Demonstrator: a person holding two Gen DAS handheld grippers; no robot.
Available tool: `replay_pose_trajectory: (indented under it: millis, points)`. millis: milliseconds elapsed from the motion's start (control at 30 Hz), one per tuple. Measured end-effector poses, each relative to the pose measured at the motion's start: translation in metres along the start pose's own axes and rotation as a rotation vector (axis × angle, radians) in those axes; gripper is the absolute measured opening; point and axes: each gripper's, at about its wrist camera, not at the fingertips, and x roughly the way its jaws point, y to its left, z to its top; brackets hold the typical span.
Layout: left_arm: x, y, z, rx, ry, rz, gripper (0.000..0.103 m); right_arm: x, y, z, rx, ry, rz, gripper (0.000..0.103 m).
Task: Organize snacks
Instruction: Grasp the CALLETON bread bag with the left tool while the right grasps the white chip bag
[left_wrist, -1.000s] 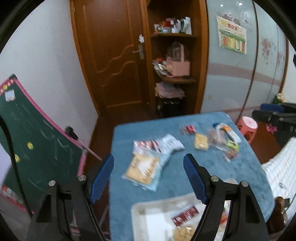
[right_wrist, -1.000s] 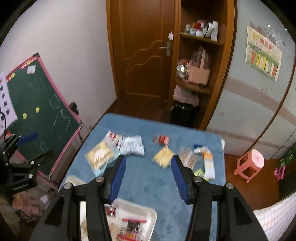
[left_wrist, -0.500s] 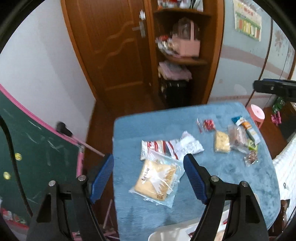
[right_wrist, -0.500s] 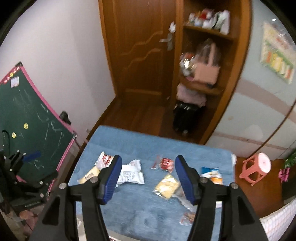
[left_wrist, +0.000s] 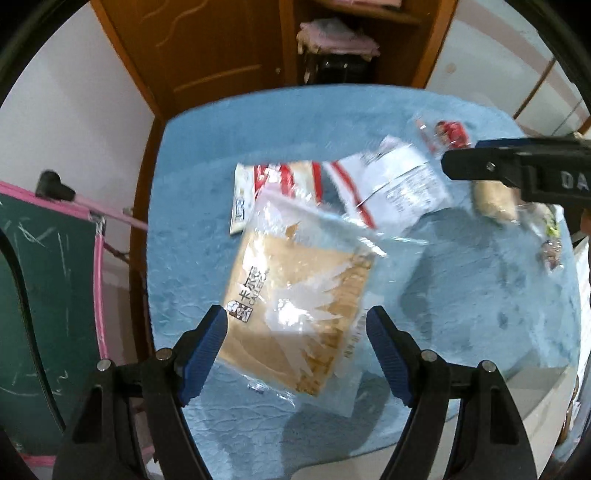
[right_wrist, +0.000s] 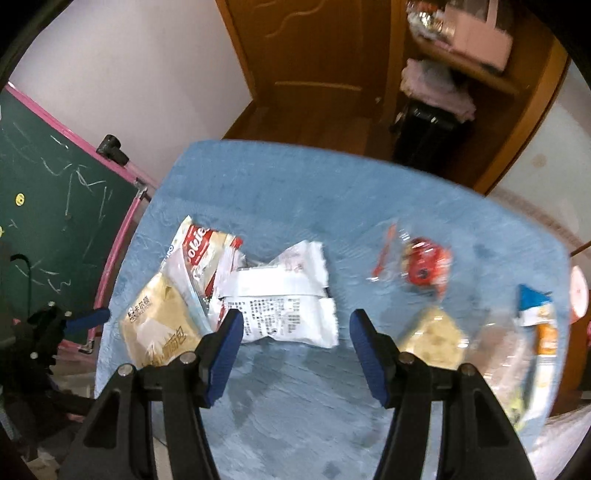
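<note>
Blue cloth covers the table (right_wrist: 295, 199), with snacks spread across it. Left gripper (left_wrist: 295, 334) points down, jaws apart, over the clear bread packet (left_wrist: 295, 295) near the left edge, pads not pressing it. Right gripper (right_wrist: 295, 341) also gapes, gripping nothing, above the white wrapper (right_wrist: 284, 306) mid-table. Red candy packet (right_wrist: 421, 266) lies toward the far right corner.

Black angular left gripper (left_wrist: 295, 338) and right gripper (right_wrist: 295, 339), blue ribbed pads, silver screws.

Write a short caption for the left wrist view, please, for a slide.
Left gripper, jaws open, poised over a clear bread bag on the blue tablecloth.
</note>
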Motion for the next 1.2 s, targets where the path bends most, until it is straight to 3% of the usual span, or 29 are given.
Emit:
replay_pose_trajectory:
  millis: [200,367,433,533,667,700,767,800,833,1000,1200]
  points:
    - [0.025,0.016,0.009,-0.059,0.06,-0.001,0.077,0.025,-0.005,0.0,0.018,0.019,0.059,0.06]
    - [0.032,0.032,0.013,-0.124,0.048,0.019,0.088,0.044,-0.008,0.001,0.019,0.05,0.063,0.06]
    - [0.035,0.038,0.012,-0.144,0.045,0.019,0.095,0.052,-0.01,-0.001,0.027,0.052,0.072,0.073]
    - [0.038,0.046,0.01,-0.164,0.05,-0.021,0.098,0.062,-0.012,-0.003,0.046,0.05,0.085,0.091]
    - [0.046,0.053,0.008,-0.17,0.08,-0.109,0.098,0.074,-0.016,-0.007,0.082,0.073,0.161,0.094]
    - [0.049,0.054,0.006,-0.167,0.094,-0.144,0.098,0.073,-0.013,-0.008,0.073,0.063,0.154,0.09]
    - [0.055,0.051,0.004,-0.147,0.133,-0.207,0.098,0.069,-0.006,-0.01,0.049,0.047,0.193,0.068]
    - [0.057,0.05,0.005,-0.138,0.14,-0.214,0.099,0.066,-0.003,-0.012,0.047,0.048,0.249,0.037]
    - [0.058,0.048,0.004,-0.125,0.141,-0.214,0.1,0.062,0.0,-0.014,0.05,0.045,0.268,0.035]
    - [0.066,0.043,0.005,-0.105,0.15,-0.205,0.103,0.031,0.009,-0.029,-0.009,-0.039,0.143,0.027]
    - [0.072,0.037,0.011,-0.097,0.169,-0.194,0.103,-0.025,0.005,-0.061,-0.017,-0.146,0.103,0.023]
